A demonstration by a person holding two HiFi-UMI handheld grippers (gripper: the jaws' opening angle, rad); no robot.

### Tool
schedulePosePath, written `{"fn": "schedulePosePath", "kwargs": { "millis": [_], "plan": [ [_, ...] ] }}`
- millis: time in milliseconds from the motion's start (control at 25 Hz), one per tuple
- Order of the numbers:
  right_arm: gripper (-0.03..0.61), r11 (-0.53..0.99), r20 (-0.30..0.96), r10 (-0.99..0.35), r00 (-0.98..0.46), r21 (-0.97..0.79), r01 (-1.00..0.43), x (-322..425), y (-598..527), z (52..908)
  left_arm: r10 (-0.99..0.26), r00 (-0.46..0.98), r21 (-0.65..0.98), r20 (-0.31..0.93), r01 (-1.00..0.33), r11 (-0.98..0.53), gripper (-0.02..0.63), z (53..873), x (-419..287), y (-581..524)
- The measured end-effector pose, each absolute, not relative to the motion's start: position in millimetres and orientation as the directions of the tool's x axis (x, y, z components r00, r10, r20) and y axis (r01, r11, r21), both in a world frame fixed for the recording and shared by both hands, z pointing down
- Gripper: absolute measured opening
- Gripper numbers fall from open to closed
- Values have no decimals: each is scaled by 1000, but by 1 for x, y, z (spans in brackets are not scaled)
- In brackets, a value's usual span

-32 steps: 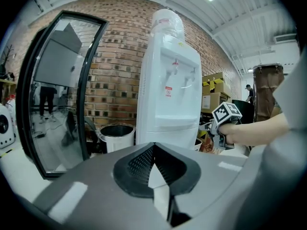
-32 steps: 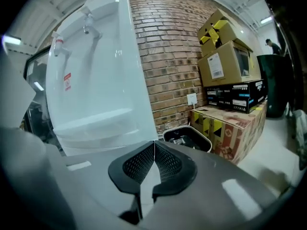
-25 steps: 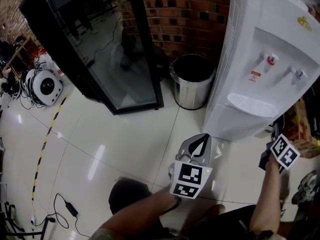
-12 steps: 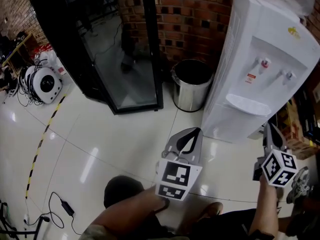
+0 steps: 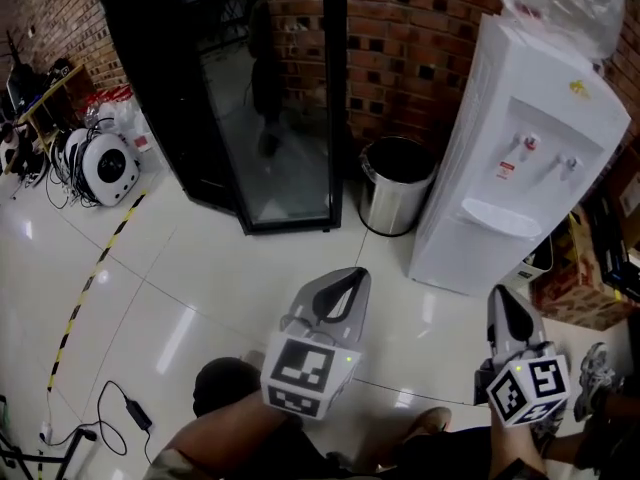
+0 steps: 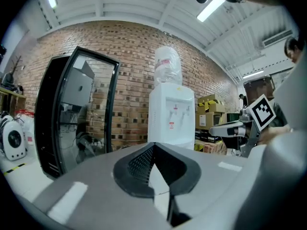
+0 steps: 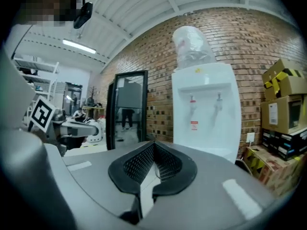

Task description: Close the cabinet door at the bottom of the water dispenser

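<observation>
Now the white water dispenser is seen against the brick wall, beside a steel bin, its cabinet door flush; left gripper and right gripper are pressed together, empty

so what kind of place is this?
Probably a workshop or lab in an industrial building, not an office: bare brick wall, cardboard boxes stacked beside the water dispenser, and striped tape marking off the tiled floor.
</observation>
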State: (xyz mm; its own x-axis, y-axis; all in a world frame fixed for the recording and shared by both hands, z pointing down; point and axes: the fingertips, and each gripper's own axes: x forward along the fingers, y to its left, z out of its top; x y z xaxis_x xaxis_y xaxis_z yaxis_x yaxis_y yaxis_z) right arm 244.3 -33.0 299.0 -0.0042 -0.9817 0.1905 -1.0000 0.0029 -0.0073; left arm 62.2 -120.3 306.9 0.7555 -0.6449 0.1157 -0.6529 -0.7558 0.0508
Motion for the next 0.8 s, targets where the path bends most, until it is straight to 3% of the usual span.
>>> {"fn": "schedulePosePath", "kwargs": {
  "millis": [360, 600, 800],
  "plan": [
    [2, 264, 238, -938, -251, 25, -964, 127, -20, 306, -672, 734, 19, 96, -676, -736, 0, 292, 9, -94],
    [0, 291, 210, -933, -293, -39, -956, 107, -9, 298, -655, 755, 7, 38, -656, -755, 1, 280, -7, -67],
    [0, 305, 193, -930, -313, -71, -950, 96, -3, 294, -669, 741, 15, 65, -671, -741, 0, 290, -22, -60]
  ]
}}
